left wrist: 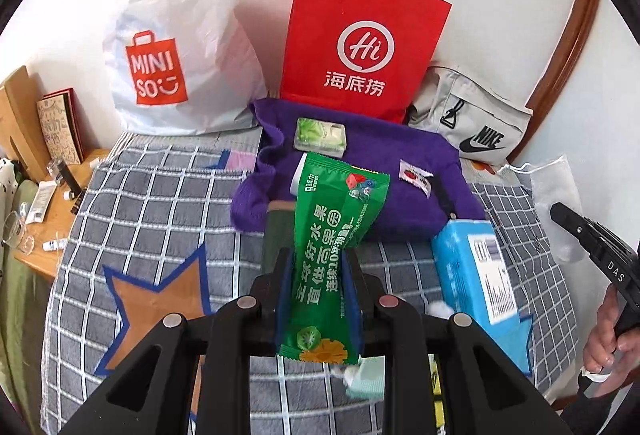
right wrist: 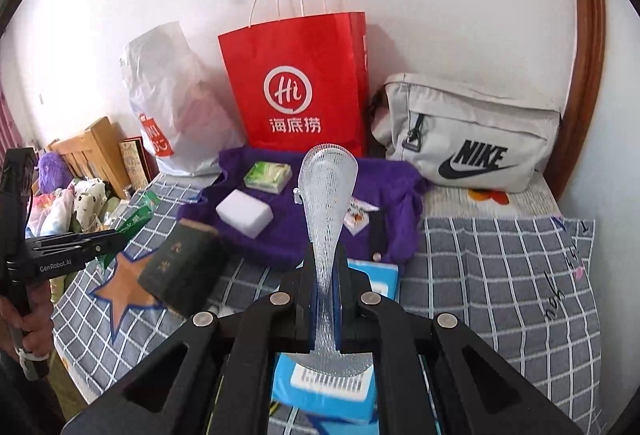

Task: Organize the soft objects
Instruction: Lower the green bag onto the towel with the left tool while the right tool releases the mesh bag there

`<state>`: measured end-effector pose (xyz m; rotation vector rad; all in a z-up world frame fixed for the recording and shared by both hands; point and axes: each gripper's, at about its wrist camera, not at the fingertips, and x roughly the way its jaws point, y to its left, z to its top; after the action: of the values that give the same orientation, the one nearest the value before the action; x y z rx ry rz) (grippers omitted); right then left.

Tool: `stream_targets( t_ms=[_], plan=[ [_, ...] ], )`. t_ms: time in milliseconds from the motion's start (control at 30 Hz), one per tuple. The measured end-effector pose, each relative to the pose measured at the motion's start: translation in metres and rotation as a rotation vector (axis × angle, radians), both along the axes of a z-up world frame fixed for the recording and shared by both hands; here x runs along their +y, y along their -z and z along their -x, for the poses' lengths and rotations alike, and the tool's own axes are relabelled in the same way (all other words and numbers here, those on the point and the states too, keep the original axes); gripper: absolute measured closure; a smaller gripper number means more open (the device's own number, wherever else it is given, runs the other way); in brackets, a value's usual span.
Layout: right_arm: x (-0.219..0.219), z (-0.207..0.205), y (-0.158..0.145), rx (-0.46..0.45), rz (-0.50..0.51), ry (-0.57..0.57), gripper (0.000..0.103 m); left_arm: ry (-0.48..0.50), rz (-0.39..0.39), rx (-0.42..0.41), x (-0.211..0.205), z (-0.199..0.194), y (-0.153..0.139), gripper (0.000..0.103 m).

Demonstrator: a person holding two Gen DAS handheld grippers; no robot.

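1. Checked grey bedding (right wrist: pixel 500 267) covers the bed you are working over, with a white wall behind; take the purple cloth (right wrist: pixel 288 231) spread on it as your landmark.
2. Behind the purple cloth, a red paper bag (right wrist: pixel 296 87) stands upright against the wall, probably so its mouth stays open for dropping things in. A white plastic bag (left wrist: pixel 180 47) slumps to its left and a grey Nike pouch (right wrist: pixel 472 143) lies to its right.
3. Your left gripper (left wrist: pixel 320 263) has its jaws narrowed onto a green snack packet (left wrist: pixel 332 255), pinched low on its length so the upper part leans out over the purple cloth.
4. Your right gripper (right wrist: pixel 326 267) is fully closed on a white foam net sleeve (right wrist: pixel 326 195), which squashes flat between the jaws and flares above them.
5. On the purple cloth lie a green tissue pack (right wrist: pixel 267 177), a white sponge block (right wrist: pixel 245 214) and a small printed sachet (left wrist: pixel 416 175), none yet sorted.
6. Nearer you than the cloth, a blue tissue box (left wrist: pixel 476 271) rests on the bedding.
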<state>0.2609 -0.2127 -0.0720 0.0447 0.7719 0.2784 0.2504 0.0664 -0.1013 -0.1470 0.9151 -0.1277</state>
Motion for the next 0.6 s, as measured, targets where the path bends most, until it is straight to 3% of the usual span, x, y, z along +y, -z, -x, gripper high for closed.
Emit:
stream_targets(
  t_ms=[600],
  plan=[
    [-0.005,-0.084,0.009,0.034,-0.02,0.029,0.097,-0.018,0.031,-0.002,-0.004,-0.076,-0.005,0.08]
  ],
)
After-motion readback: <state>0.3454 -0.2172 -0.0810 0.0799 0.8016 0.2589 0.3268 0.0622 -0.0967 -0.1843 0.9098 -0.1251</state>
